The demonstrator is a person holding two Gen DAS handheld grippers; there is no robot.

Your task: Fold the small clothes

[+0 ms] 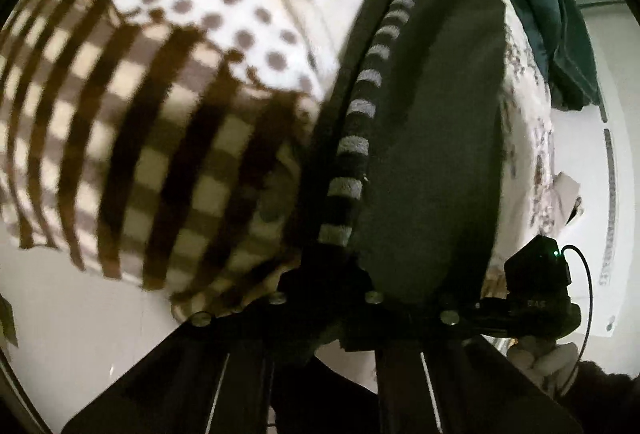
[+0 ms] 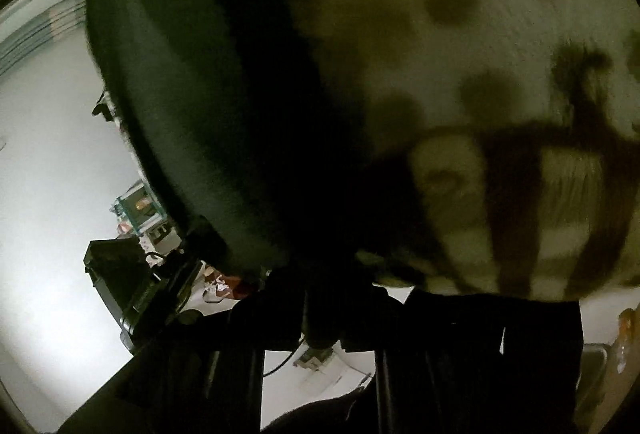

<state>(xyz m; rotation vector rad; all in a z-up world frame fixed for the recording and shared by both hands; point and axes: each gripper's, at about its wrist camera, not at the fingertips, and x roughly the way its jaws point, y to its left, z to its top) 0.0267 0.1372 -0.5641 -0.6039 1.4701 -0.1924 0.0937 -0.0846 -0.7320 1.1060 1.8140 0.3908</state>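
The garment (image 1: 168, 138) is a small, soft piece in cream cloth, part brown check and part brown dots. It hangs close in front of both cameras. In the left wrist view it spreads out to the left of the fingers. In the right wrist view it fills the space above and to the right of them (image 2: 500, 94). It looks light and limp, so it will likely sag and swing from wherever it is held, and a thin edge could slip out of a shallow pinch. The best hold is probably at a hem or corner, with the cloth taken well in between the pads so the fold line can be pulled straight.

The left gripper (image 1: 344, 234) has its fingers pressed together. A dark padded finger and a grey-and-black striped strip (image 1: 360, 110) run up the frame, and the checked cloth bunches right at their base. It seems to be pinched there, though the contact is blurred. The right gripper (image 2: 340, 262) is dark and smeared. Its fingers appear nearly closed with the garment's lower edge at them, but whether they actually clamp it cannot be told.

Beyond the left fingers lies a floral sheet (image 1: 528, 138), with dark clothes (image 1: 560, 34) further off.
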